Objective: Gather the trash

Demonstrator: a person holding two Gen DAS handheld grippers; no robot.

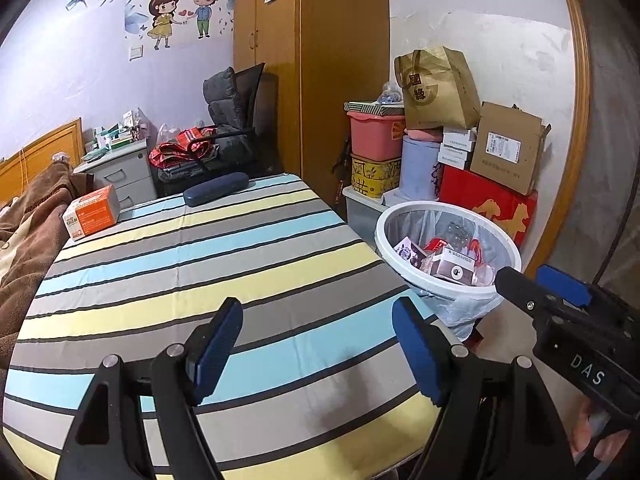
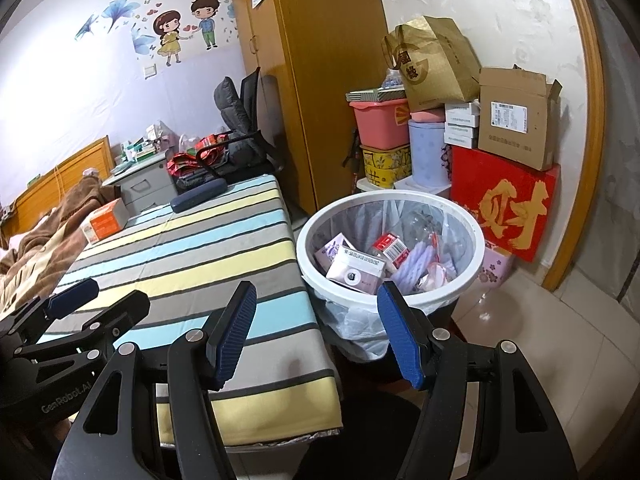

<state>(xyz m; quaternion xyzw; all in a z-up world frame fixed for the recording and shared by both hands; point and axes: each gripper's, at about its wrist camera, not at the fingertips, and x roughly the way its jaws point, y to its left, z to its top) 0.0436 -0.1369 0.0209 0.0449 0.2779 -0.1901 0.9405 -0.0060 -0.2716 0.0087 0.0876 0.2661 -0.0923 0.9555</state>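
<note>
Left gripper: the left gripper [image 1: 318, 350] hangs over the near part of the striped table, its blue-padded fingers spread wide with nothing between them; in the right wrist view it shows at the lower left edge [image 2: 100, 296], also parted
Right gripper: the right gripper [image 2: 316, 330] sits over the near right corner of the table, beside the bin, its blue pads spread apart and empty; in the left wrist view it juts in from the right [image 1: 536, 280], just beside the bin's near rim
Table: the table [image 1: 192, 280] is covered with a cloth striped in blue, yellow and grey, bare across its near and middle part
Trash bin: the white-rimmed trash bin [image 2: 476, 276] stands on the floor just off the table's right edge, lined with a clear plastic bag
Trash: the trash [image 2: 360, 264] already lies inside the bin, a heap of small cartons, a red packet and crumpled clear plastic
Orange box: an orange box [image 1: 93, 216] rests at the far left edge of the table
Dark case: a long dark blue case [image 1: 216, 188] lies at the table's far end
Stored boxes: behind the bin, against the wall, a stack with a red box [image 2: 504, 208], a cardboard carton [image 2: 516, 120] and a pink tub [image 2: 380, 122]
Wardrobe: a tall wooden wardrobe [image 1: 320, 60] stands at the back
</note>
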